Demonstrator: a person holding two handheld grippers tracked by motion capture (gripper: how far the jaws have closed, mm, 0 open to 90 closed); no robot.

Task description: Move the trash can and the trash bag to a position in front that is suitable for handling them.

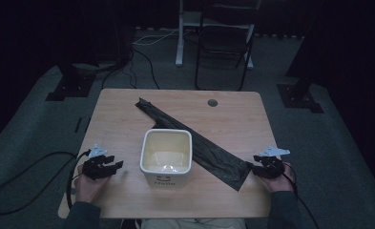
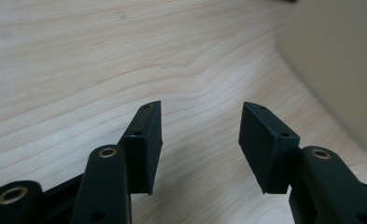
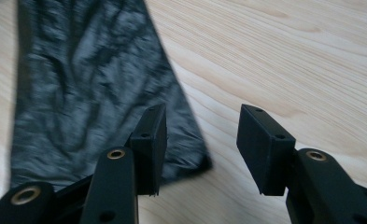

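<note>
A white square bin (image 1: 166, 157) stands on the wooden table (image 1: 113, 124), a little in front of its middle. A long flat black plastic bag (image 1: 194, 143) lies diagonally from the far left to the near right, passing behind the bin. My left gripper (image 1: 114, 167) hovers left of the bin, open, with bare wood between its jaws; the bin's wall (image 2: 340, 65) shows at the right of the left gripper view. My right gripper (image 1: 253, 168) is open at the bag's near end. In the right gripper view the bag's corner (image 3: 92, 88) lies under the left jaw.
A round cable hole (image 1: 213, 102) sits near the table's far edge. Beyond the table stand a dark folding chair (image 1: 225, 38) and a white stand leg (image 1: 179, 33). Cables trail over the grey floor at the left.
</note>
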